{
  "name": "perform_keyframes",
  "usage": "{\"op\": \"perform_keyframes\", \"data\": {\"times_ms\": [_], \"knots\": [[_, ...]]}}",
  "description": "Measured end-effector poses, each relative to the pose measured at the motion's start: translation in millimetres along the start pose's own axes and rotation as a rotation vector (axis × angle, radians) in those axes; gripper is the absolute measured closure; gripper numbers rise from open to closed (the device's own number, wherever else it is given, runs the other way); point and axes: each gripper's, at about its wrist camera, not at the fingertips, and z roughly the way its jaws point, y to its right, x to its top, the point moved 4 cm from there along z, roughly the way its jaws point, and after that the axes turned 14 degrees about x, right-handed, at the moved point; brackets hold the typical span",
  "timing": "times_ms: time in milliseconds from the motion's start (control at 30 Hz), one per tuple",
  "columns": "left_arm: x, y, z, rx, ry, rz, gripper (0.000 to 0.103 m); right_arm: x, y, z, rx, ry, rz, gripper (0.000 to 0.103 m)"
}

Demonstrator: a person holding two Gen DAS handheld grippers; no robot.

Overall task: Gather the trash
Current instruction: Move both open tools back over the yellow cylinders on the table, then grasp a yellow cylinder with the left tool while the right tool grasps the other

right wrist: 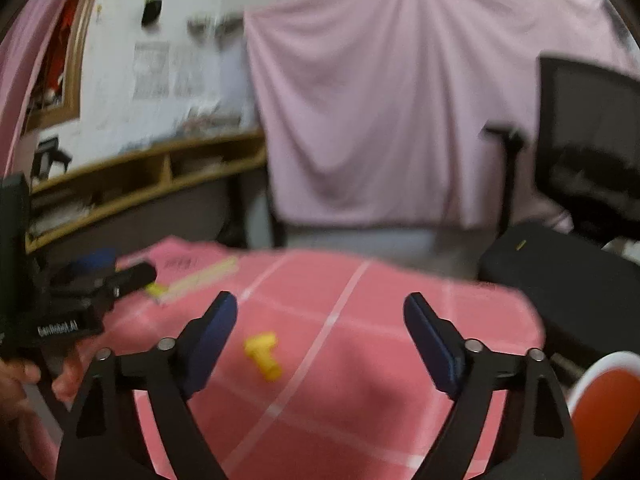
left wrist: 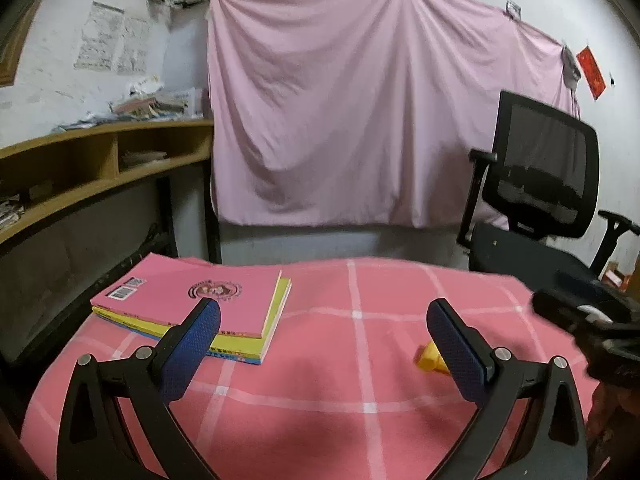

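Left wrist view, left to right. A shelf [left wrist: 104, 152] stands at 9 o'clock against the wall. Two stacked books [left wrist: 192, 308] lie on the pink checked cloth [left wrist: 320, 380] at 10 o'clock from the left gripper [left wrist: 323, 320]. The left pad [left wrist: 192, 344] overlaps the books' near edge in the picture; contact cannot be told. The left gripper is spread wide with nothing between its pads and nothing held. The yellow scrap [left wrist: 428, 358], the task's thing, lies on the cloth at 3 o'clock from the gripper's centre, partly hidden behind the right pad [left wrist: 456, 352]; whether they touch cannot be told. A pink sheet [left wrist: 360, 120] hangs at 12 o'clock. A black chair [left wrist: 548, 184] stands at 2 o'clock.

Right wrist view, left to right; picture blurred. A hand [right wrist: 24, 376] holds the left gripper's body at 9 o'clock. The books [right wrist: 192, 272] lie at 11 o'clock. The right gripper [right wrist: 320, 316] has its pads apart and empty. The scrap [right wrist: 264, 356] lies on the cloth [right wrist: 360, 360] between the fingers, just beside the left pad [right wrist: 212, 340], apart from it. An orange and white object [right wrist: 608, 396] shows at 4 o'clock.
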Motion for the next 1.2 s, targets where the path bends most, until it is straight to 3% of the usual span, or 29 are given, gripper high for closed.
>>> {"op": "perform_keyframes", "data": {"times_ms": [133, 200, 267, 333, 467, 633, 900, 1200], "knots": [[-7, -3, 20, -0.047, -0.097, -0.005, 0.006, -12, -1, 29, 0.074, -0.145, 0.035, 0.04], [-9, -4, 27, -0.064, -0.139, -0.014, 0.008, -19, -3, 39, 0.094, -0.197, 0.04, 0.053], [-11, -5, 32, -0.077, -0.166, -0.022, 0.013, -25, -6, 46, 0.117, -0.244, 0.043, 0.058], [-12, -4, 35, -0.094, -0.191, -0.02, 0.023, -30, -8, 53, 0.124, -0.289, 0.04, 0.067], [-14, 5, 41, -0.131, -0.24, 0.01, 0.034, -37, -11, 54, 0.147, -0.326, 0.034, 0.087], [-17, 25, 47, -0.196, -0.29, 0.052, 0.046, -38, -10, 42, 0.148, -0.325, 0.035, 0.087], [-17, 62, 46, -0.275, -0.302, 0.139, 0.047, -40, 12, 13, 0.057, -0.273, 0.085, 0.087], [-27, 105, 54, -0.287, -0.345, 0.264, 0.084, -44, 26, -5, 0.003, -0.231, 0.135, 0.088]]}}
